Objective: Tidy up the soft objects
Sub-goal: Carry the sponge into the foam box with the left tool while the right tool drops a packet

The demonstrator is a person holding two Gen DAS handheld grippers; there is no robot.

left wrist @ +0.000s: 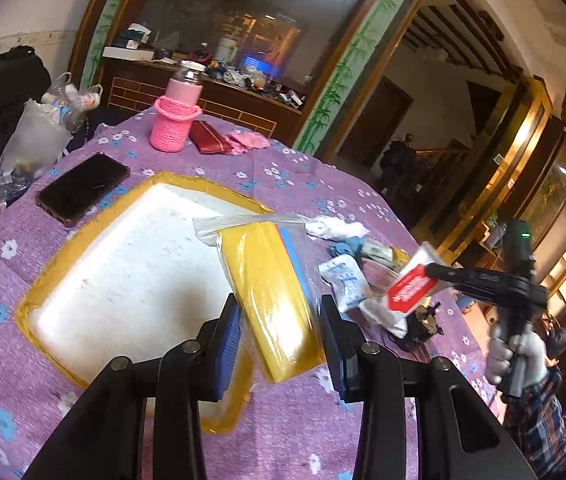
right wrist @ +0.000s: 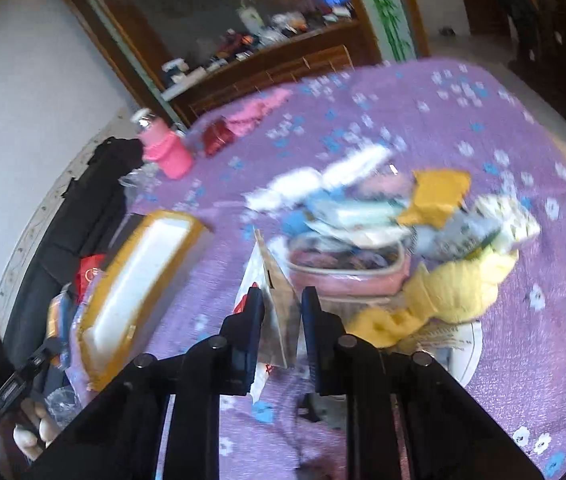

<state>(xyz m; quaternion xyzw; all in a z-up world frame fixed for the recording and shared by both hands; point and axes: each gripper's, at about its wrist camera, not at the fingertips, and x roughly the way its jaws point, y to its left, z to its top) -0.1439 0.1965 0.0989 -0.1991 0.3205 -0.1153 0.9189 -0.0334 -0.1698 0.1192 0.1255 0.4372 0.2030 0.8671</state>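
Note:
My left gripper (left wrist: 279, 320) is shut on a clear zip bag of yellow and blue cloths (left wrist: 275, 288), held tilted above the near right corner of the white foam tray (left wrist: 131, 264) with yellow taped edges. My right gripper (right wrist: 282, 300) is shut on a flat white packet with a red label (right wrist: 279, 312), lifted off the table. The left wrist view shows that packet (left wrist: 407, 292) in the right gripper (left wrist: 429, 270) to the right of the bag. Beyond it lies a pile of soft things (right wrist: 363, 216), with a pink pouch (right wrist: 347, 276) and a yellow cloth (right wrist: 455, 288). The tray (right wrist: 139, 276) is at the left.
A purple flowered cloth (left wrist: 303, 176) covers the round table. At its far side stand a bottle in a pink knitted cover (left wrist: 175, 120), a red wallet (left wrist: 209, 138) and a black phone (left wrist: 83, 188). A plastic bag (left wrist: 31, 140) sits at the left edge. A gloved hand (left wrist: 515, 352) holds the right gripper.

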